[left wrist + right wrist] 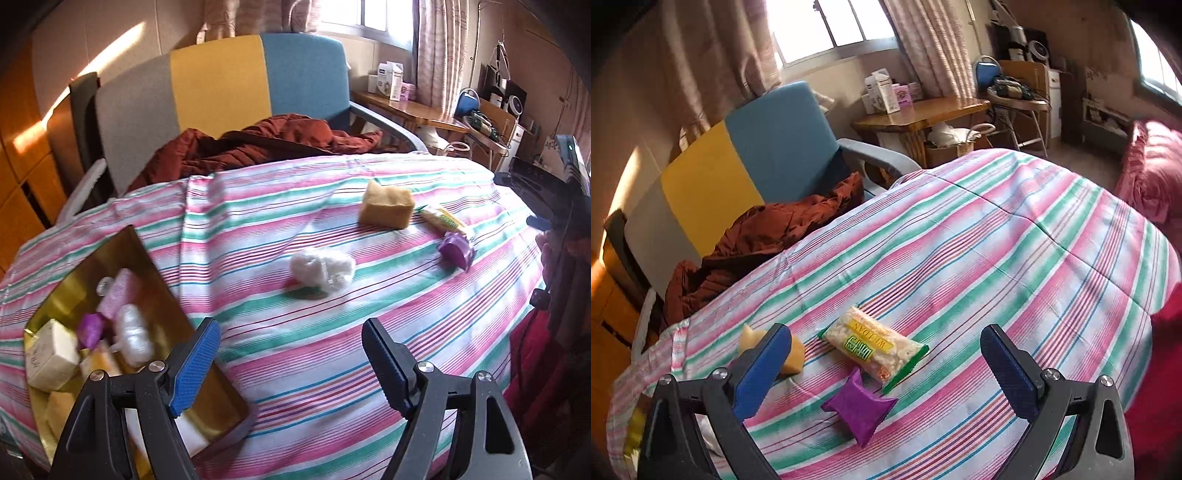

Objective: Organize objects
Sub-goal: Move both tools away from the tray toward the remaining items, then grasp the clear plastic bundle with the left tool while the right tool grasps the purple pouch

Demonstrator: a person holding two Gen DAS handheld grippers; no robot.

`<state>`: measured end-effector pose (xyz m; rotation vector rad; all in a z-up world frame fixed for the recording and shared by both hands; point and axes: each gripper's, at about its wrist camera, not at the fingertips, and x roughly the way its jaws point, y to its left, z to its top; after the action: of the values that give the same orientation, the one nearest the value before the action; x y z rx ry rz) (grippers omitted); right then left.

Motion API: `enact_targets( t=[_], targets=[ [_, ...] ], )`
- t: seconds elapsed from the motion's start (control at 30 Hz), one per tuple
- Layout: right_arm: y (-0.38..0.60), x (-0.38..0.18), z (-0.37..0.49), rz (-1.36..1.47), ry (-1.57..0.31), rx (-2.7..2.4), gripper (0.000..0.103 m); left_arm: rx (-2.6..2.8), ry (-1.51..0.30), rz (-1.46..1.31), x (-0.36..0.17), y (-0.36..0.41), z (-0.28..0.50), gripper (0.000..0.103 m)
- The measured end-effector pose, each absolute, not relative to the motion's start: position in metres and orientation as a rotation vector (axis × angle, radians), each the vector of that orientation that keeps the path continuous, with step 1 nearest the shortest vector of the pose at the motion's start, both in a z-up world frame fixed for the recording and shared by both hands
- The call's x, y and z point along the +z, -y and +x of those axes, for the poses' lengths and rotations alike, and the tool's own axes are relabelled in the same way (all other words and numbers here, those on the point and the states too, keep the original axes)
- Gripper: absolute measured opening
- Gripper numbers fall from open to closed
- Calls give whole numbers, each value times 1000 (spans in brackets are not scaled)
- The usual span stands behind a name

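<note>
Four items lie loose on the striped cloth (369, 332): white bundle (322, 268), sponge block (386, 206), snack packet (873, 349), purple packet (858, 410). We count several already in the gold tin (122, 254). Left gripper (291, 363) and right gripper (886, 373) both gape wide, empty. We judge sorting partway done.

Both wrist views look down, close, sharing the striped bedspread (332, 350).

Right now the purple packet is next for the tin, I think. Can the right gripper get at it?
Probably yes: the right gripper is open, the purple packet lies between its fingers' line, nothing on top.
</note>
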<state>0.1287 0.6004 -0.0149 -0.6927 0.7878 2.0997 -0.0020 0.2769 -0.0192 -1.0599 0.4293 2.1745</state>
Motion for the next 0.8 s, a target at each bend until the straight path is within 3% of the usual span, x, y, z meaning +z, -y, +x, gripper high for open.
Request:
enact_targets(
  t=[0.23,0.5,0.8],
  targets=[
    [-637,-34,164,-602,-1082,1940,103,2134,-390,-1137,-38,-321,-29,80],
    [-626,-41,140,-728,-1032,2011,103,2102,-246,-1268,-60,-342,-64,80],
    [-619,-46,123,-825,-971,2045,103,2111,-218,-1344,-89,-359,-88,80]
  ],
)
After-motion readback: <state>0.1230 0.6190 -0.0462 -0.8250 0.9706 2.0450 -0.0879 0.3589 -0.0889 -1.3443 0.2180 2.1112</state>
